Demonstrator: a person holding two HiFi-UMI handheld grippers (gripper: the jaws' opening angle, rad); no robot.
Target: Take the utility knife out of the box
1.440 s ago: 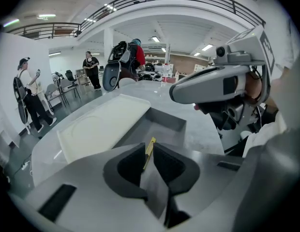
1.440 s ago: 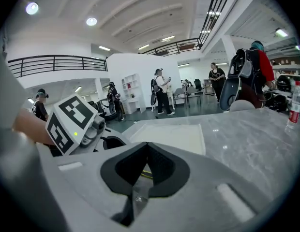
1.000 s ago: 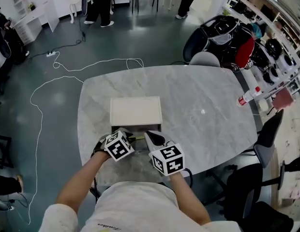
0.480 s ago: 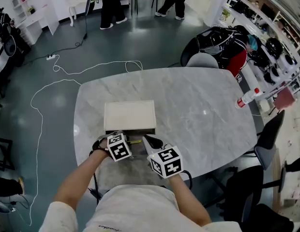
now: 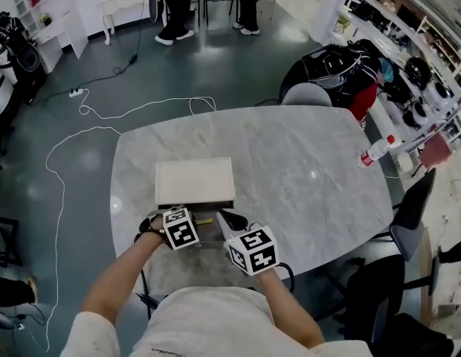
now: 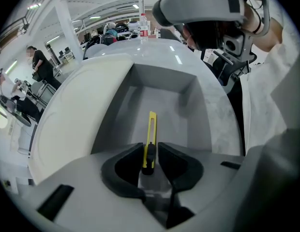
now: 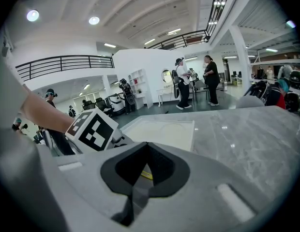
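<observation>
A flat white box [image 5: 195, 181] lies on the marble table [image 5: 305, 162], and its grey inner tray [image 6: 164, 93] is open toward me. In that tray lies the yellow utility knife [image 6: 152, 127], pointing away along its floor. My left gripper [image 6: 150, 154] is shut on the knife's near end, right at the black slider. From the head view only a sliver of the knife [image 5: 205, 219] shows between the left gripper [image 5: 189, 216] and the right gripper [image 5: 229, 219]. The right gripper [image 7: 147, 151] is shut on nothing, just right of the knife [image 7: 146, 175].
A white bottle with a red cap [image 5: 377, 151] lies near the table's right edge. A grey chair [image 5: 312, 94] stands at the far side and a dark chair [image 5: 410, 208] at the right. A white cable [image 5: 74, 136] trails over the floor at left; people stand far off.
The head camera has drifted, so the box sits a little lower and further left in view. Both grippers stay at the box's near end.
</observation>
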